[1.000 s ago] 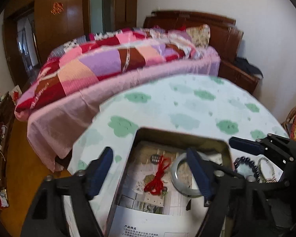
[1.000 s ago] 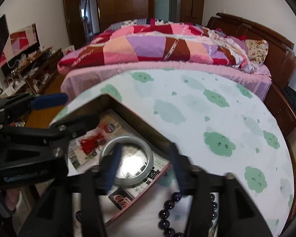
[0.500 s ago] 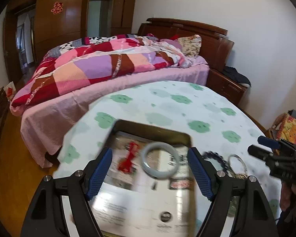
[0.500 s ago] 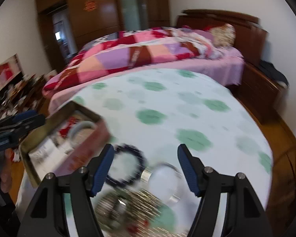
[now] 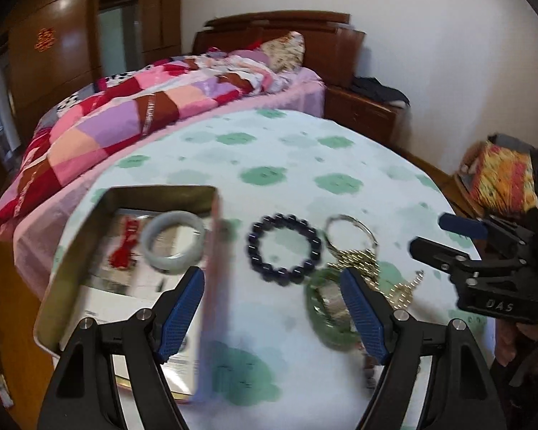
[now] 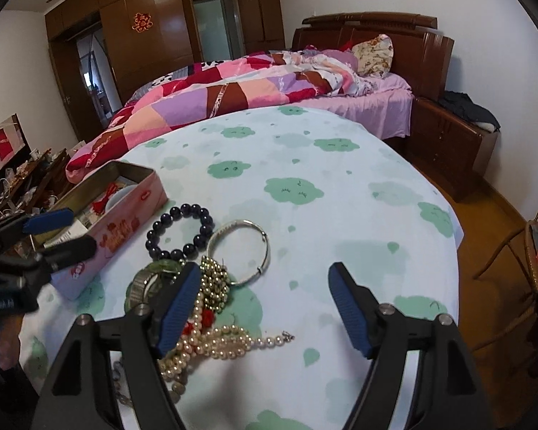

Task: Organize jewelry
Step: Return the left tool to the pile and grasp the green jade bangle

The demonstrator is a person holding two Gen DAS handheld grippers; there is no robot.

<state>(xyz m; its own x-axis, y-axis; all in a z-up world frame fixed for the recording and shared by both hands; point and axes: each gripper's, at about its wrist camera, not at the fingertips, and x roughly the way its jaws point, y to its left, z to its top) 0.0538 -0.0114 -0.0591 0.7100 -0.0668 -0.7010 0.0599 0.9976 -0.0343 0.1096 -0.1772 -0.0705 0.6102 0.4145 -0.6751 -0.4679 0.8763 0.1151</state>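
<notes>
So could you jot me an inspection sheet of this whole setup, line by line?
Surface: round table under a pale cloth printed with green clouds.
Job's things: open pink tin holding a pale jade bangle and a red knotted cord; outside it, on the cloth, a dark bead bracelet, a silver bangle, a green bangle, a gold bead chain and a pearl necklace, partly piled together.
Clutter: printed paper lining the tin.
Grippers: left gripper open, empty, above the table; right gripper open, empty, over the pile.
Cables: nothing seen on the table.
Surroundings: bed with patchwork quilt, wooden wardrobe, wicker chair.
</notes>
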